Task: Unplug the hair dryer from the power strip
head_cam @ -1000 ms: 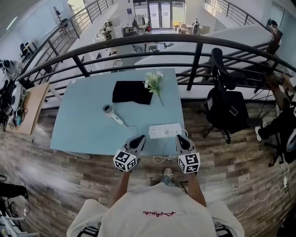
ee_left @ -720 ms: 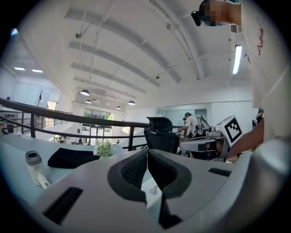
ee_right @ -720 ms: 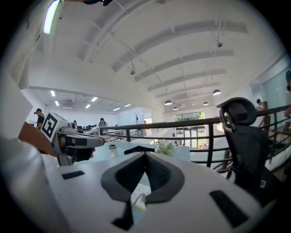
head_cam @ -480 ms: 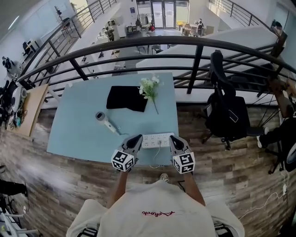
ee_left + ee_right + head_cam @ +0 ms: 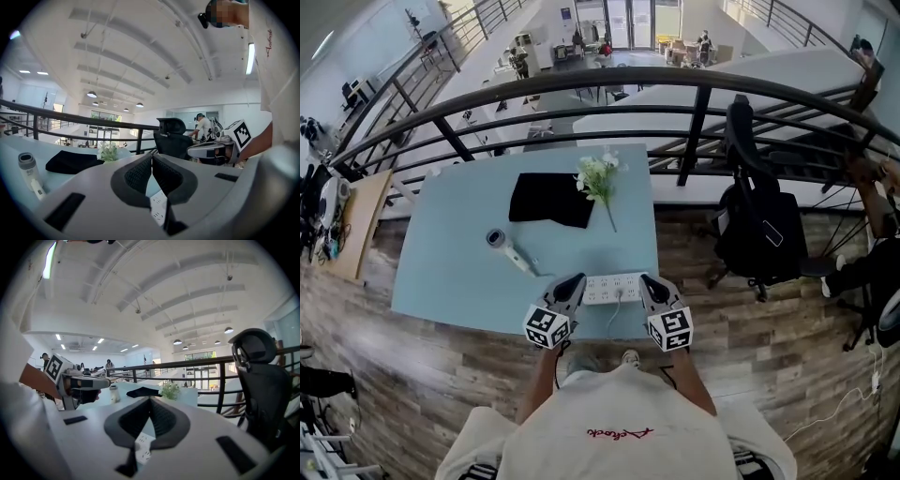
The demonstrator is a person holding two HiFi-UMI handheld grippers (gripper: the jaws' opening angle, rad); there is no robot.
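Note:
The white power strip (image 5: 612,288) lies at the near edge of the pale blue table (image 5: 459,281), with a white plug (image 5: 619,294) in it and its cord hanging over the edge. The hair dryer (image 5: 508,251) lies to the left, nozzle end far left. My left gripper (image 5: 575,281) is shut and empty at the strip's left end. My right gripper (image 5: 647,281) is shut and empty at its right end. In the left gripper view the strip (image 5: 159,205) shows below the jaws and the dryer (image 5: 29,169) at the left. In the right gripper view the strip (image 5: 143,447) also sits under the jaws.
A black cloth (image 5: 550,199) and a sprig of white flowers (image 5: 598,175) lie at the table's far side. A black railing (image 5: 694,122) runs behind the table. A black office chair (image 5: 759,220) stands to the right. Wood floor lies under me.
Both grippers have come forward over the table's near edge and now flank the power strip. The table has slid closer in the head view. Both stay shut.

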